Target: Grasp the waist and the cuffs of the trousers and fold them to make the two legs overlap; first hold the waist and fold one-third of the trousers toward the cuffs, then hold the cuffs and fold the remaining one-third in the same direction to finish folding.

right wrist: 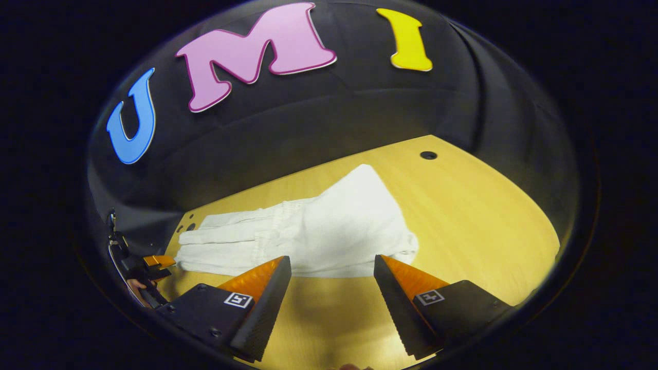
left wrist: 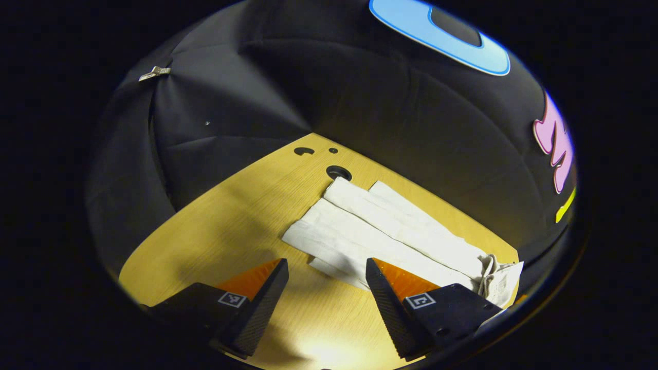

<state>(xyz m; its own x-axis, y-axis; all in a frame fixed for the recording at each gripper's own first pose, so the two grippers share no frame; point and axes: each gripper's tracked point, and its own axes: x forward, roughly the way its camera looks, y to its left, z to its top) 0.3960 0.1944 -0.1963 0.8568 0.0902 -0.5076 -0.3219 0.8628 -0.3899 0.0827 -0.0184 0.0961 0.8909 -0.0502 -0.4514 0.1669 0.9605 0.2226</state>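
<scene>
White trousers (right wrist: 308, 236) just beyond spread fingers (right wrist: 267, 298) (untouched).

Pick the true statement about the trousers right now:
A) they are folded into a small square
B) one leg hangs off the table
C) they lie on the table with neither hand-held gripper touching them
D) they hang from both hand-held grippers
C: the trousers lie flat on the table, with the open right hand-held gripper and left hand-held gripper short of them.
</scene>
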